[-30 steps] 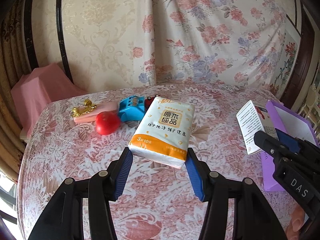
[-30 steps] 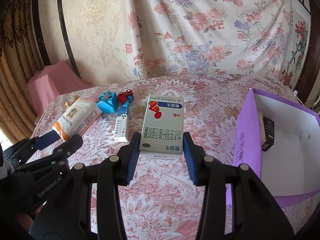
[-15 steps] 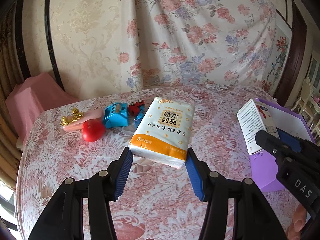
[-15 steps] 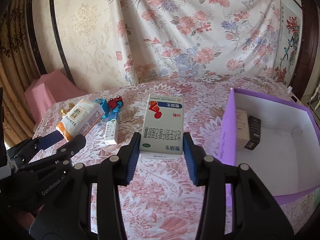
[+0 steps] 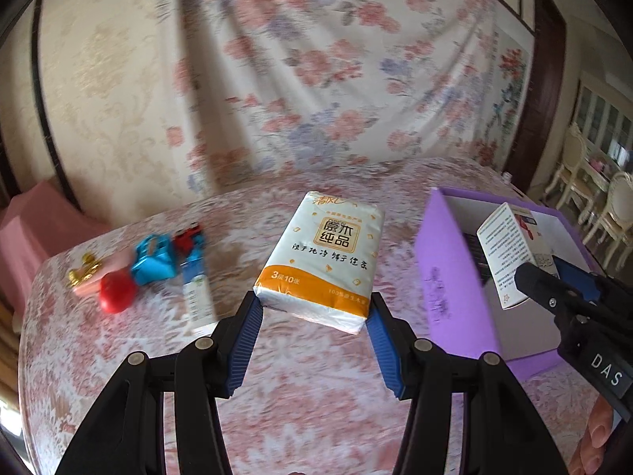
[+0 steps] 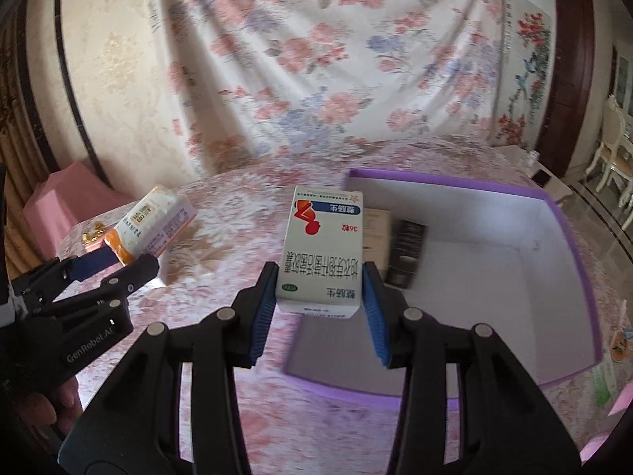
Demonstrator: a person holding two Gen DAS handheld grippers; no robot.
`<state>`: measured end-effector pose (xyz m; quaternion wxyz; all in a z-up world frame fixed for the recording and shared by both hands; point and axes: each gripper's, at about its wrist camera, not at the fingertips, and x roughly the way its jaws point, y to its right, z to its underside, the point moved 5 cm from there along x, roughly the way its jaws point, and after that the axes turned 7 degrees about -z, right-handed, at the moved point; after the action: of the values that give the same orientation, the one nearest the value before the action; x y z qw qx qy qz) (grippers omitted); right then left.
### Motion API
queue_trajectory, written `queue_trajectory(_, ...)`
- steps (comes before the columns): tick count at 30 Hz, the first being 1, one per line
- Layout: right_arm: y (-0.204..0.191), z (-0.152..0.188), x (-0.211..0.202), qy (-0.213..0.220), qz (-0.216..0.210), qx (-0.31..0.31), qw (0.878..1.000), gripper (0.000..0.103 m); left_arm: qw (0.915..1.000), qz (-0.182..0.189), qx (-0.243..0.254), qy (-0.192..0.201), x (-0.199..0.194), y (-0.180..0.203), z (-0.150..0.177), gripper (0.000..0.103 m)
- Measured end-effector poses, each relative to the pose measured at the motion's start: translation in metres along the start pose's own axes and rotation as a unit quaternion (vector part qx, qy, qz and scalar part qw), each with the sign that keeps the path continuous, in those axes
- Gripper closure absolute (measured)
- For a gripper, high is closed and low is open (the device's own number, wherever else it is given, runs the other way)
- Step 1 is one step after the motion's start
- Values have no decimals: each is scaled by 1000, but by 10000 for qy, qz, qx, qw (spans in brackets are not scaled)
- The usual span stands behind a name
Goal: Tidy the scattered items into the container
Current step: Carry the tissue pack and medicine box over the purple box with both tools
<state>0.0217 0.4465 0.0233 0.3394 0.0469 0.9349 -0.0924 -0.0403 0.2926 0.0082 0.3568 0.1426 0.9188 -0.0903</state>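
Right tool (image 6: 319,291) clamps a white medicine box (image 6: 322,247) above the purple container (image 6: 569,233).

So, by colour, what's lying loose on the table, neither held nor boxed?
Red: 2, ball and toy car
Blue: 1, toy
Gold: 1, trinket
Pink: 1, blurred bar
White: 1, carton
Total: 6

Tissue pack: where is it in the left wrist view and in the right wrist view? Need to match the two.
Left wrist: tissue pack at centre, clamped between the left gripper pads, above the floral tablecloth.
Right wrist: same pack at left, mid-height, held by the left gripper entering from the left edge.
Shared landmark: purple box, right of the pack in both.
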Motion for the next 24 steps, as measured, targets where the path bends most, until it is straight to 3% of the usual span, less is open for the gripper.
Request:
queue_trajectory(8,48,2,-12,-10,267,184,9995,58,9991,250,337,8,0,59,-9,49)
queue_trajectory(24,100,4,-15,-202,499,255,9982,58,9964,552,633,-94,3,127,-15,49)
